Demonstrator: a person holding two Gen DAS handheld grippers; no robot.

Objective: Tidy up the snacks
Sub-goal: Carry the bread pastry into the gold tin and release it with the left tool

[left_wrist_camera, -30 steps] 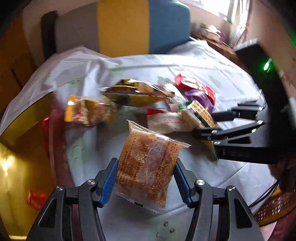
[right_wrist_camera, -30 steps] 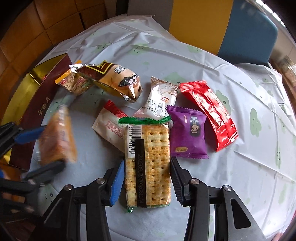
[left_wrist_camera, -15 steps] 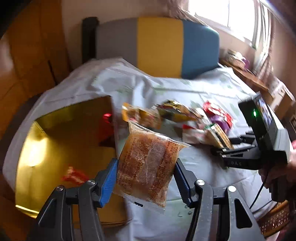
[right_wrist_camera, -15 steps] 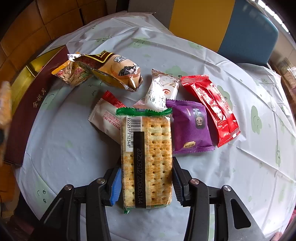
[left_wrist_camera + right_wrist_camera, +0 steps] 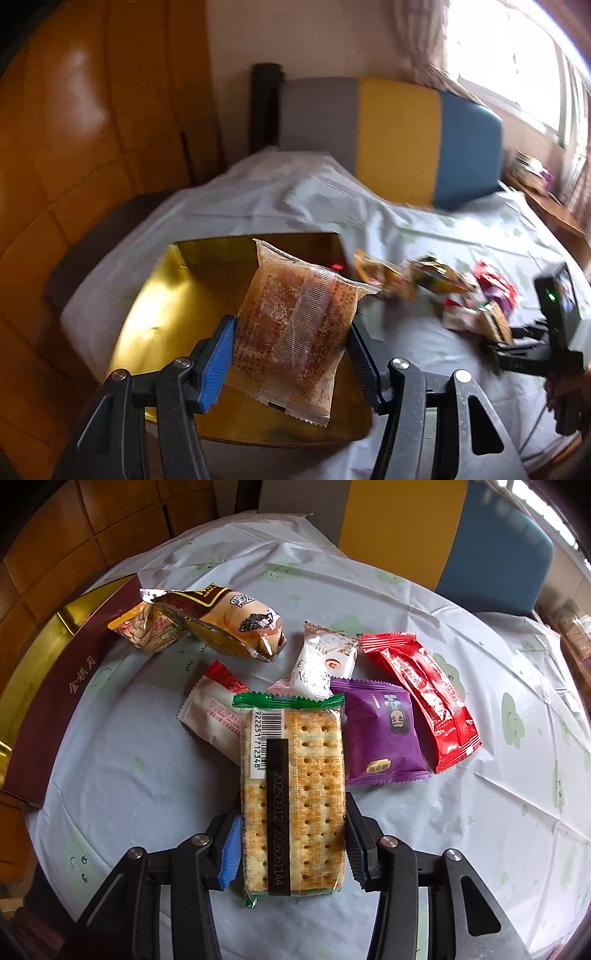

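My left gripper is shut on a clear packet of brown cake and holds it in the air above the gold-lined box. In the right wrist view my right gripper is shut on a cracker packet with a green top edge, just above the table. Beyond it lie a purple packet, a red packet, a white packet, a red-and-white packet, a brown-and-yellow packet and an orange packet.
The box's dark red side runs along the table's left edge. A grey, yellow and blue chair back stands behind the table. Pale tablecloth lies bare at the right and front. A hand holds the right gripper.
My left gripper has swung left and up with the cake packet, from over the snack pile to over the gold box. The right gripper has stayed put with the crackers.
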